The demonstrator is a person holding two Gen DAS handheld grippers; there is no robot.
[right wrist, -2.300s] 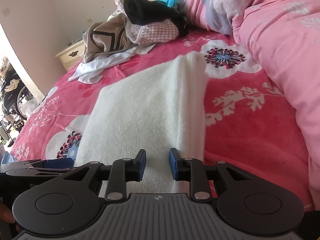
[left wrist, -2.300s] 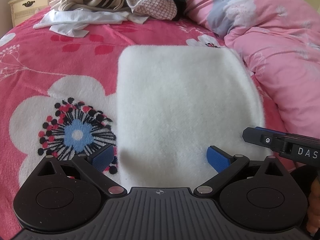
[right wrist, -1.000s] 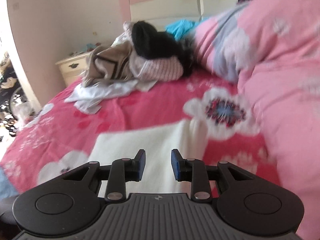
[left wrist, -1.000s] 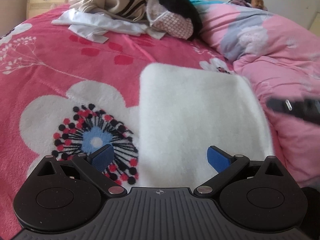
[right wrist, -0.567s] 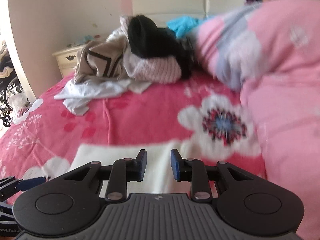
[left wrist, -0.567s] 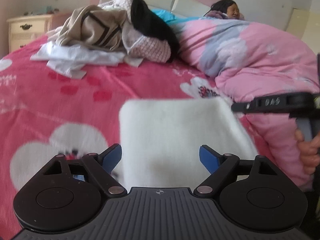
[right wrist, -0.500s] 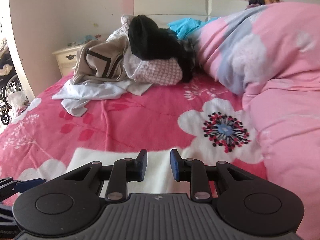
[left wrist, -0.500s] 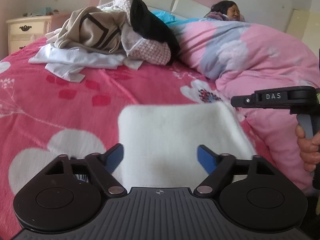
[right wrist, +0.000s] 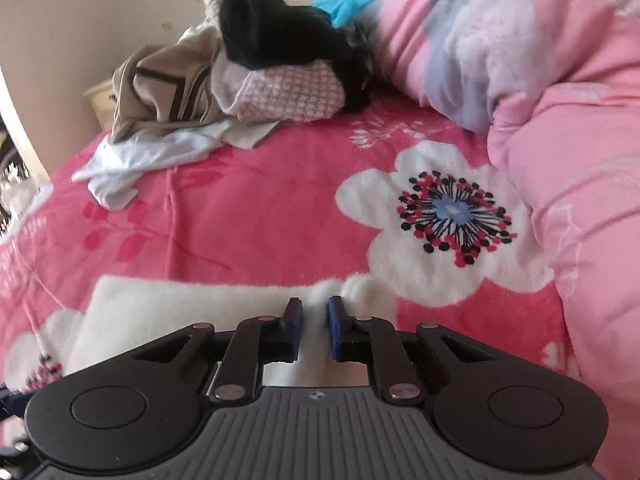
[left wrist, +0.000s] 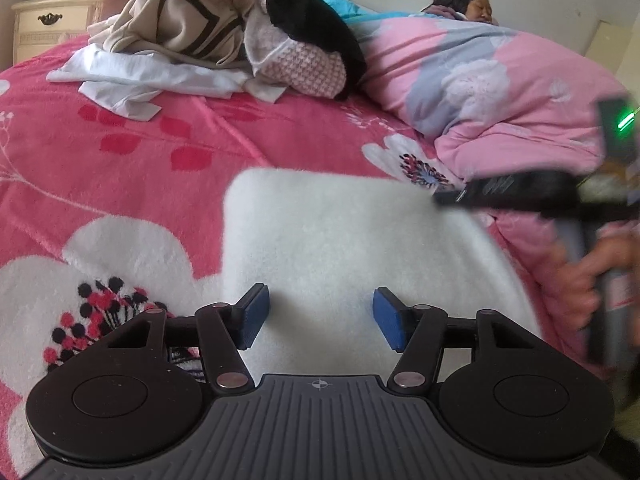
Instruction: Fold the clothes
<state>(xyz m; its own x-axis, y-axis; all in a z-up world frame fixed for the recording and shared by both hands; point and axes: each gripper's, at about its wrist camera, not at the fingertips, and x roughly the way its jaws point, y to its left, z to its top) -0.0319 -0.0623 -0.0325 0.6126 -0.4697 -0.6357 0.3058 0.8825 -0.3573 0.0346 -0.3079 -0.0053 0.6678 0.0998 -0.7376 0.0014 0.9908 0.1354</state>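
A white fluffy cloth [left wrist: 340, 240], folded into a rectangle, lies flat on the pink flowered bedspread [left wrist: 160, 152]. My left gripper [left wrist: 322, 320] hovers over its near edge. Its jaws are closing, still well apart, with the cloth below them and the blue pads [left wrist: 254, 316] not pressing on it. In the right wrist view the cloth's [right wrist: 200, 296] far edge runs under my right gripper [right wrist: 314, 320]. That gripper's jaws are closing to a narrow gap with white pile filling it, and a small bump of cloth rises beside the right finger. The right gripper [left wrist: 452, 198] appears blurred at the cloth's far right corner.
A heap of unfolded clothes [left wrist: 224, 32] and a white garment [left wrist: 132, 76] lie at the head of the bed. A bulky pink duvet [left wrist: 500, 92] runs along the right with a person [left wrist: 464, 0] lying under it. A cream nightstand [left wrist: 52, 24] stands far left.
Both pairs of jaws have narrowed. The right gripper has dropped toward the cloth's far right corner, and the left gripper has shifted slightly over the near edge.
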